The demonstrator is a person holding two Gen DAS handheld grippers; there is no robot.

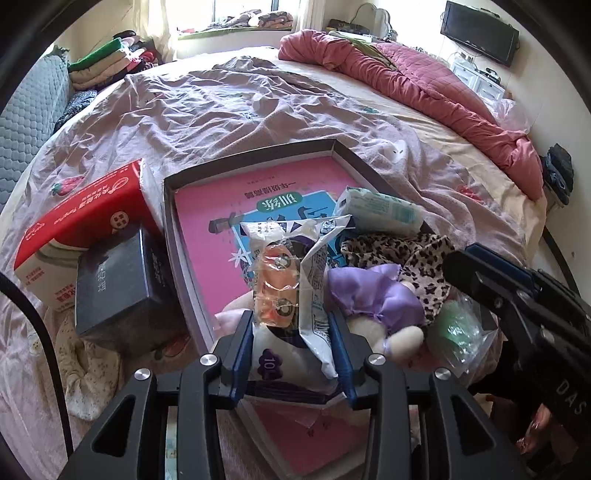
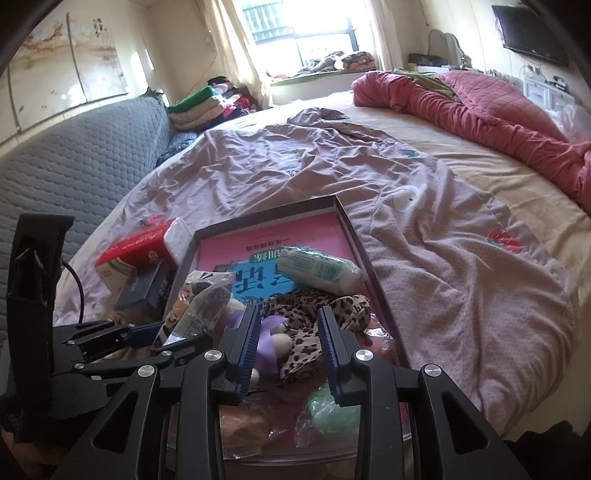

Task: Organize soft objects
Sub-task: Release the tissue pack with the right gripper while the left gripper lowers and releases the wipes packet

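Clamping a white snack bag (image 1: 295, 295), left gripper (image 1: 295, 343); right gripper (image 2: 288, 347) gapes above leopard cloth (image 2: 317, 314).

"DAS" on right gripper (image 1: 458, 275)

- A bed (image 2: 461, 177) fills most of both views, covered by a rumpled mauve sheet (image 1: 229, 110) printed with strawberries.
- A red quilt (image 1: 424, 85) lies bunched along the bed's far right edge.
- A grey quilted headboard (image 2: 74, 155) runs along the left.
- Folded clothes (image 1: 110, 62) are stacked in the far left corner.
- A dark television (image 1: 480, 31) hangs on the right wall.
- A bright window (image 2: 306, 26) with pale curtains stands behind the bed, bedding heaped on its sill.
- A painted panel (image 2: 66, 62) hangs above the headboard.
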